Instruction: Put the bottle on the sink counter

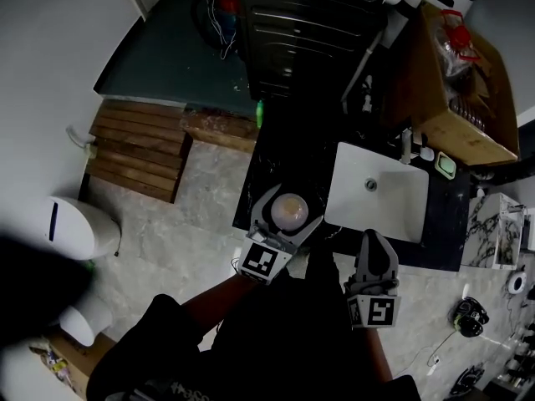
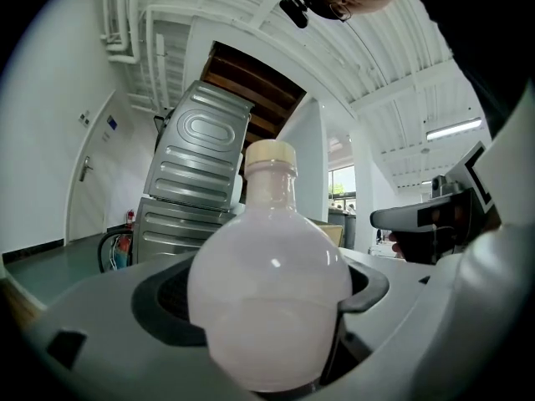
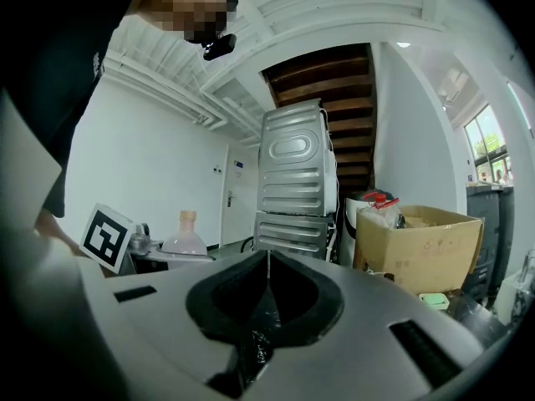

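Observation:
A round, pale pink bottle [image 2: 269, 295] with a cream cap stands upright between the jaws of my left gripper [image 1: 284, 217], which is shut on its belly. In the head view the bottle [image 1: 289, 212] hangs above the dark sink counter [image 1: 266, 170], just left of the white basin [image 1: 376, 192]. My right gripper [image 1: 377, 257] is shut with nothing between its jaws, held near the counter's front edge to the right of the left one. The right gripper view shows the bottle [image 3: 184, 236] off to its left.
A faucet [image 1: 407, 145] and a green soap dish [image 1: 445, 165] sit behind the basin. A cardboard box [image 1: 462, 90] stands at the back right, stacked grey machines [image 1: 309, 23] at the back. A toilet [image 1: 79, 228] is on the floor to the left.

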Available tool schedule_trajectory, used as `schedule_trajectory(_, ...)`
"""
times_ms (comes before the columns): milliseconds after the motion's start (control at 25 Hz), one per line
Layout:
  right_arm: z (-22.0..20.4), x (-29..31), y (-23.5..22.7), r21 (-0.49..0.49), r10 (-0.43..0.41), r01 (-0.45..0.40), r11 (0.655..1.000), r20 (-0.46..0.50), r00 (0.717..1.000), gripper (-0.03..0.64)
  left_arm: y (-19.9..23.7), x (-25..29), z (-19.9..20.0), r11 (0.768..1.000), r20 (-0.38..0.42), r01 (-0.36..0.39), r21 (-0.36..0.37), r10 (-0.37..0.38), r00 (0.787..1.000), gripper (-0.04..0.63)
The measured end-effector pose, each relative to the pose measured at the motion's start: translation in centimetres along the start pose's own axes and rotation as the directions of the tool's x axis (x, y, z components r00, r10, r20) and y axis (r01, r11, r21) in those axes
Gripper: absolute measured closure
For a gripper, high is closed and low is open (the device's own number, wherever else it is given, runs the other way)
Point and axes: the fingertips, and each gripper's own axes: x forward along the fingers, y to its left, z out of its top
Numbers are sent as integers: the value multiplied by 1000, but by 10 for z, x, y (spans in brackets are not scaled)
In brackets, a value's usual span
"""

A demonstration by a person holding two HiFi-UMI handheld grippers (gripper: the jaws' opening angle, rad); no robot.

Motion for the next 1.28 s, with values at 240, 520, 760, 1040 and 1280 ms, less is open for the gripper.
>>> schedule_trajectory(240, -7, 19, -10, 16, 20, -19, 1000, -5, 1000, 577, 25, 21, -1, 998, -29, -50, 37, 51, 998, 187)
schedule_trajectory(520, -11, 71, -30, 28, 90, -91, 996, 5, 996, 577, 65, 62, 0, 992, 20, -122, 25, 121, 992, 187)
schedule_trajectory(760, 0, 125, -50, 90, 132, -136, 987, 51, 990, 577, 102, 105, -8, 988, 13, -151, 28, 150, 989, 187)
schedule_trajectory(1040, -7, 174, -62, 114, 204, -205, 972, 25, 979, 577, 154, 147, -39, 972, -33, -230, 54, 232, 972, 187)
schedule_trajectory(1280, -22, 199, -70, 75, 231, -230, 970, -2, 973, 577, 200, 182, -75, 953, -95, -294, 74, 301, 949, 187)
